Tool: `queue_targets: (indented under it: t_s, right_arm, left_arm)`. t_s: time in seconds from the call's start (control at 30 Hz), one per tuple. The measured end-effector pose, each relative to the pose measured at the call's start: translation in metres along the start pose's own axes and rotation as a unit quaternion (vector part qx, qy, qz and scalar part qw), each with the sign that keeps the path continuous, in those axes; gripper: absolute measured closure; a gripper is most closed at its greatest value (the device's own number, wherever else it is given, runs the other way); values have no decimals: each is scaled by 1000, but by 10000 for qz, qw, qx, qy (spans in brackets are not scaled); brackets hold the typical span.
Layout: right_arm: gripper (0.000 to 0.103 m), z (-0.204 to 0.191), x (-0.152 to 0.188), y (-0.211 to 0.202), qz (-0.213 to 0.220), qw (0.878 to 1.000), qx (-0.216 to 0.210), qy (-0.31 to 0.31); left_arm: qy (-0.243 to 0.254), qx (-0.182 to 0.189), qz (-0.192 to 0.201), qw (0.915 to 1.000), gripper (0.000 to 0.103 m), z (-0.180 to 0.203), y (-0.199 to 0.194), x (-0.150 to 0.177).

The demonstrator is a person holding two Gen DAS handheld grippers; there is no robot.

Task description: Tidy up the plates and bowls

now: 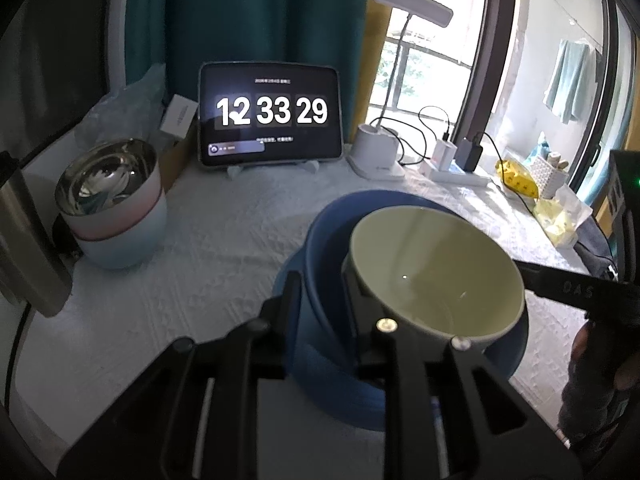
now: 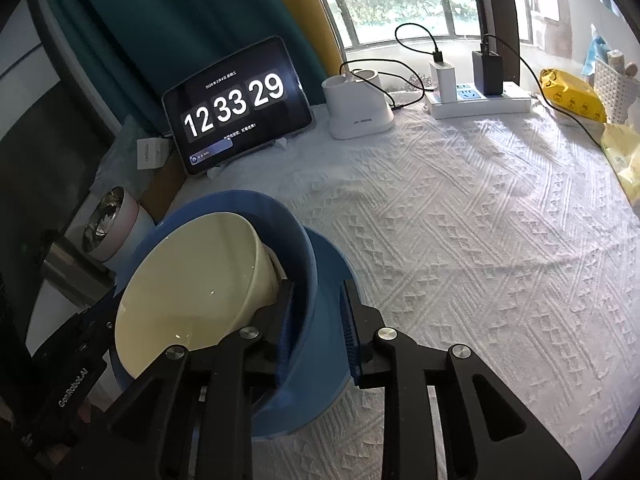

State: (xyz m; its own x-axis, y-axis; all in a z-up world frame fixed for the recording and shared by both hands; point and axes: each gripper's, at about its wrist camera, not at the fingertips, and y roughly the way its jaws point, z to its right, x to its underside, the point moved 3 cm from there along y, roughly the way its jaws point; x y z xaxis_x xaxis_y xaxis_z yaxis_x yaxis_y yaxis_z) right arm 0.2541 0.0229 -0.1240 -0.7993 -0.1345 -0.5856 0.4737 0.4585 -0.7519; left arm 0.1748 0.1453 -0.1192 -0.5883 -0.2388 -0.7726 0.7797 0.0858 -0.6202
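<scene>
Two bowls are nested near the front of the white tablecloth point(image 2: 480, 240):
- A cream bowl point(image 1: 432, 272) lies tilted inside a blue bowl point(image 1: 320, 236), which rests on a blue dish point(image 2: 334, 268) on the cloth.
- From the left wrist, the left gripper point(image 1: 320, 292) stands narrow over the blue bowl's near wall. One finger is outside the wall and the other is inside, against the cream bowl's outer side, so it is closed on that wall.
- Only the right wrist view shows the right gripper point(image 2: 318, 300) straddling the opposite wall. Its inner finger sits between the cream bowl and the wall. Its outer pad stands a little off the wall, so these jaws are slack and not pinching.
- Each view catches the other gripper's black body reaching in from the side.
- Stacked pink and pale-blue bowls point(image 1: 112, 200) with a steel lining stand well apart on the far left. They show clearly in the left view and only as a sliver in the right.
- A tablet point(image 1: 270, 114) showing a clock leans at the back in both views.
- The left view shows the desk lamp point(image 1: 412, 0) with its head, while the right view shows only the lamp's base.
- The right view shows the power strip point(image 2: 480, 100) and the yellow packet point(image 2: 572, 96) more plainly.
</scene>
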Motion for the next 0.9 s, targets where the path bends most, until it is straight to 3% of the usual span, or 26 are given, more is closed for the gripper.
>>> queue_targets:
  t_s: [0.27,0.47,0.8,0.9]
  right_arm:
    - [77,5,3,-17,157,9998,97,-32]
    - [63,9,7,-36,348,9991,224,-73]
    - [61,20,18,-79,749,9958,496,-183]
    - [61,24,21,-93,860,9944,582,-196]
  left_arm:
    - [50,-231,114,9997,64,-1,-8,4]
    - [-4,-259,332,9991,57,2,-26,5]
    - [247,113,687,9973,49,30,-58,9]
    - [243,225,819,9961,40,36,-70,9]
